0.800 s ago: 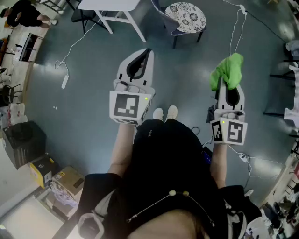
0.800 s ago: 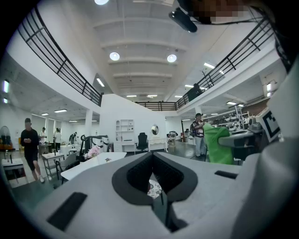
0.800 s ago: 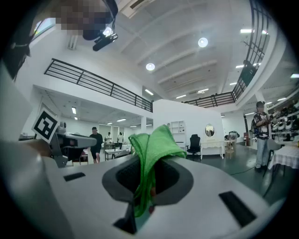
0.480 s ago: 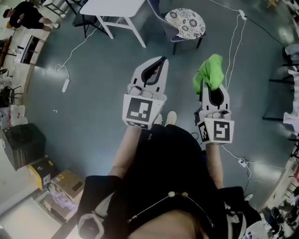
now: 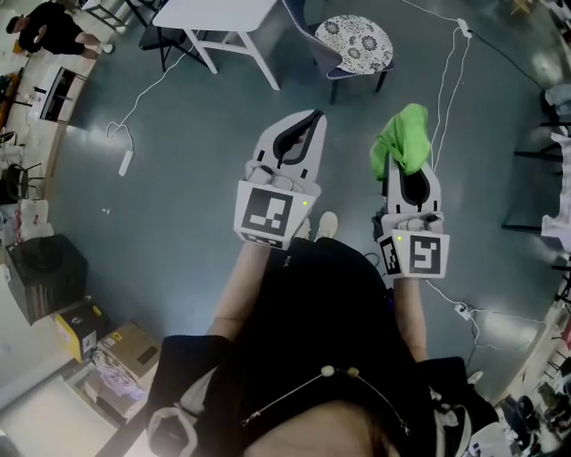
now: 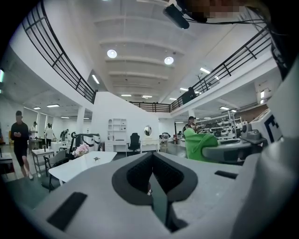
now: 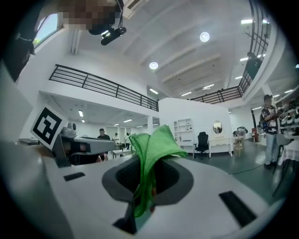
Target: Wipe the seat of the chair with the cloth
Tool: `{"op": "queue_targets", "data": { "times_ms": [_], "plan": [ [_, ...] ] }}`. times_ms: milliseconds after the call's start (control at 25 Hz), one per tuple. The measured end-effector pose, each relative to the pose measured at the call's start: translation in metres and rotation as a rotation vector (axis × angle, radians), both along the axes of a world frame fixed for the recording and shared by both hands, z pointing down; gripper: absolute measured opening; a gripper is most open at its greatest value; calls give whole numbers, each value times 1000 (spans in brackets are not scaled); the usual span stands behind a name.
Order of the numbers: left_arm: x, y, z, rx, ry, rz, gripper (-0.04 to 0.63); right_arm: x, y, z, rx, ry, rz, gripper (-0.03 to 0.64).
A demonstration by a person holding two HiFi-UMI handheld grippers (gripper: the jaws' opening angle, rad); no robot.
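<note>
While short of the chair (image 5: 357, 37), far ahead of the jaws: carrying cloth (image 5: 401, 138) clenched in right gripper (image 7: 145, 205); left gripper (image 6: 152, 186) closed, empty. Next, probably: approach, lower cloth onto it.

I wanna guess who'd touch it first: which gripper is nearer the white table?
Left. The left gripper sits below-right of the white table; the right gripper, gripping the green cloth, is farther right.
</note>
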State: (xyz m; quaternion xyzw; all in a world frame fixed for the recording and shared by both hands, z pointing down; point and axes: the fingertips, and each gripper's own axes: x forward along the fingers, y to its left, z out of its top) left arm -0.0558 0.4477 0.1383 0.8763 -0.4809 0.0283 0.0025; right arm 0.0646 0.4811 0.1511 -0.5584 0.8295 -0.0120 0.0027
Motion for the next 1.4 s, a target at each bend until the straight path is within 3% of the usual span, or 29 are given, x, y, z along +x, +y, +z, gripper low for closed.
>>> {"op": "queue_targets", "data": {
  "times_ms": [280,480,920,1160,1400],
  "plan": [
    [11,-13,-4,3,5,11,5,16,-14,-1,0,0,-12,51],
    [13,-27,-12,22,-16,-25,5,38,-25,-13,33,-24,-18,51],
    [34,-55,-1,11,-22,-11,5,59,-52,7,-11,-34,-5,51],
    [37,-106,11,-4,-6,4,5,54,-96,18,-19,6,-4,52],
    [33,-185,15,11,-10,18,5,45,-174,23,-32,38,-8,52]
  ]
}}
